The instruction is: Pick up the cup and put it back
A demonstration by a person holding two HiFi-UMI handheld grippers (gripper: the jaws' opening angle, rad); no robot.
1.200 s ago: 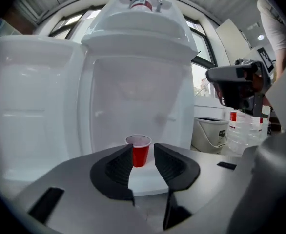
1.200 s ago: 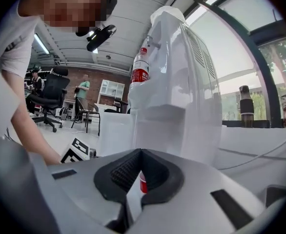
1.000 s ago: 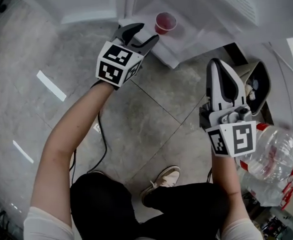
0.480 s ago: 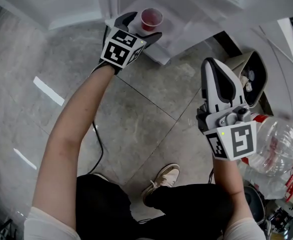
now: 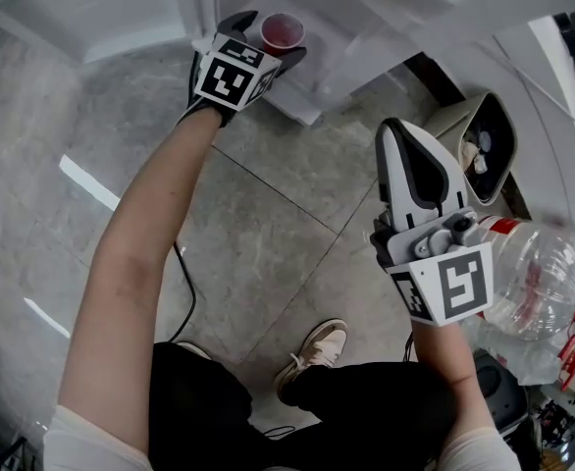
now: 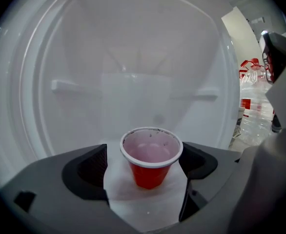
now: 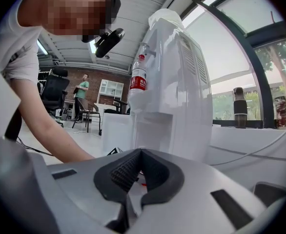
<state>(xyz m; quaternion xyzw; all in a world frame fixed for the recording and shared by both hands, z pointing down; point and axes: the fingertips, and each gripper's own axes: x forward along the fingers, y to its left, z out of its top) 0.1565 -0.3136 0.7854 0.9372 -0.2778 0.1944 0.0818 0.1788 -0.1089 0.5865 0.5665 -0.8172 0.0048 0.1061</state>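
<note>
One cup [image 6: 151, 156], between parted left gripper [image 6: 144, 165] jaws (contents unclear)

cup [image 6: 151, 156]: smooth red plastic with a slight sheen; white rolled rim, pale inside
counter [image 6: 148, 204]: white, smooth, dull plastic
left gripper fingers [image 6: 87, 167]: matt grey plastic shells, dark ribbed pads
right gripper fingers [image 7: 123, 172]: matt grey shell, dark finely ribbed pad
floor [image 5: 287, 224]: grey stone-look tiles, polished, streaked with reflected light
dispenser [image 7: 174, 96]: white plastic, smooth, glossy
big bottle [image 5: 538, 287]: clear shiny plastic

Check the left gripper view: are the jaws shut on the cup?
No, the left gripper is open, jaws apart around the cup.
</note>
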